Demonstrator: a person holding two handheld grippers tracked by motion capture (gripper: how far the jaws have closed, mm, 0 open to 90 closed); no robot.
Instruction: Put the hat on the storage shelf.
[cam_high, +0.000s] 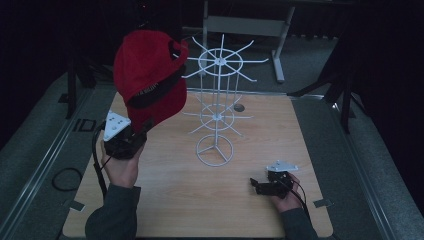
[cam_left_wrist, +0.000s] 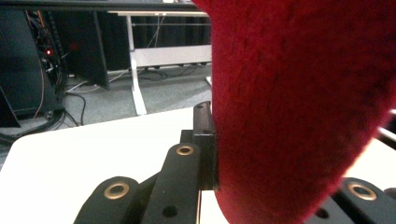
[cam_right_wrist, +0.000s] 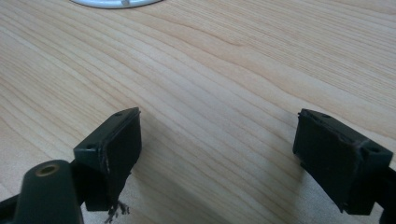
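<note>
In the left gripper view the red cap (cam_left_wrist: 299, 107) runs off the top and right edges and hides the right-hand jaw — just its base shows at the lower right. In the high view the cap (cam_high: 147, 75) covers the left gripper (cam_high: 141, 129) at its tips and the upper-left arms of the white wire rack (cam_high: 216, 107). The rack's base ring (cam_right_wrist: 114, 3) is cut off at the top edge of the right gripper view.

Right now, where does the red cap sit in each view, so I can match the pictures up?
High view: the red cap is upper left, held up above the table by the left gripper, beside the white wire rack.
Left gripper view: it fills the right half, pinched between the black jaws.
Right gripper view: not in it.
Shared landmark: the wooden table, also at and.
</note>
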